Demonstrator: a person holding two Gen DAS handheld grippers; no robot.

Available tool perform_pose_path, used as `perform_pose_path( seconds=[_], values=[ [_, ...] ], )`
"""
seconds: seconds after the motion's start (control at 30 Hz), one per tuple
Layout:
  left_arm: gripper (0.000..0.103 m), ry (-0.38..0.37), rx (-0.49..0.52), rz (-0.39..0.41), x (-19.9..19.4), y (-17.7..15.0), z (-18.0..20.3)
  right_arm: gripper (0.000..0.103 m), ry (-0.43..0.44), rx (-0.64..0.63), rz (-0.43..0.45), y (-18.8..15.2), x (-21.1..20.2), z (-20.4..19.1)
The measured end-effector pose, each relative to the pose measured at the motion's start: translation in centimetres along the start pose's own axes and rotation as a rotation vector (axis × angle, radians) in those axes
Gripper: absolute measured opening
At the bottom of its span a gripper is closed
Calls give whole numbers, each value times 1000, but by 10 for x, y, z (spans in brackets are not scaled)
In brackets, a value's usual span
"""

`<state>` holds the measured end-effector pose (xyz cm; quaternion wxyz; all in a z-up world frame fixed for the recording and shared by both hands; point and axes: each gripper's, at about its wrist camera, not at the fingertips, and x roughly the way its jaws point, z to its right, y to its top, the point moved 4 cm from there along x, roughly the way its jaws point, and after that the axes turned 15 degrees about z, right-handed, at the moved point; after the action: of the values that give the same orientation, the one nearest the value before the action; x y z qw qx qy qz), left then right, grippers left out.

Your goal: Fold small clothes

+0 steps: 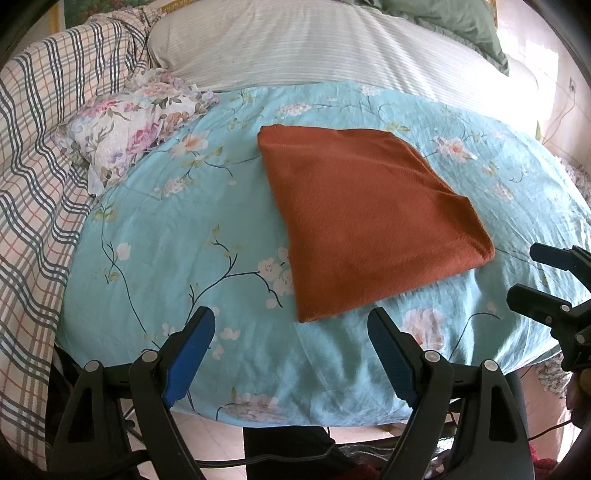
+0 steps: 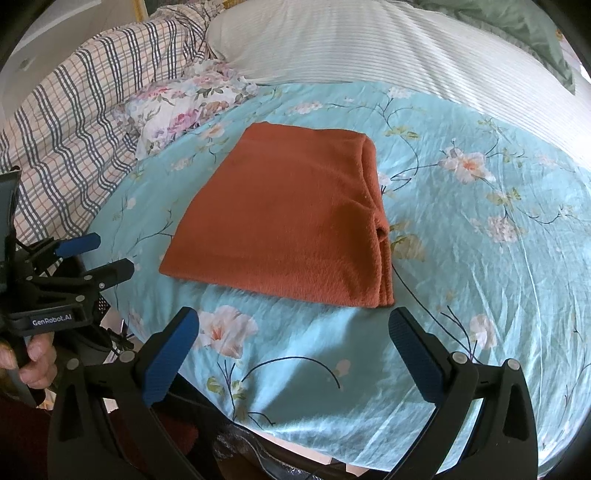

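Observation:
A rust-orange garment [image 1: 365,218] lies folded into a flat rectangle on the light blue floral sheet [image 1: 184,229]. In the right wrist view the garment [image 2: 288,225] shows stacked folded edges along its right side. My left gripper [image 1: 291,325] is open and empty, just in front of the garment's near corner. It also shows at the left edge of the right wrist view [image 2: 107,254]. My right gripper [image 2: 295,325] is open and empty, just in front of the garment's near edge. It also shows at the right edge of the left wrist view [image 1: 532,273].
A small floral pillow [image 1: 133,125] lies at the back left. A plaid blanket [image 1: 40,177] is bunched along the left side. A white striped pillow [image 1: 314,40] and a green cloth [image 1: 461,26] lie at the back. The sheet's front edge [image 1: 280,417] drops off below my grippers.

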<state>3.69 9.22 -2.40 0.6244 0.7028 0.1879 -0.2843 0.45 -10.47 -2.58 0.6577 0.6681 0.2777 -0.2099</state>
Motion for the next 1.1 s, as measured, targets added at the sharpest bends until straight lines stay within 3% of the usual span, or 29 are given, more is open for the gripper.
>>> perform_pose_path(
  seconds=[1.1],
  values=[
    [85,-5,3,13,-5,7,10,102,1,1,7,3,-1,-1]
  ],
)
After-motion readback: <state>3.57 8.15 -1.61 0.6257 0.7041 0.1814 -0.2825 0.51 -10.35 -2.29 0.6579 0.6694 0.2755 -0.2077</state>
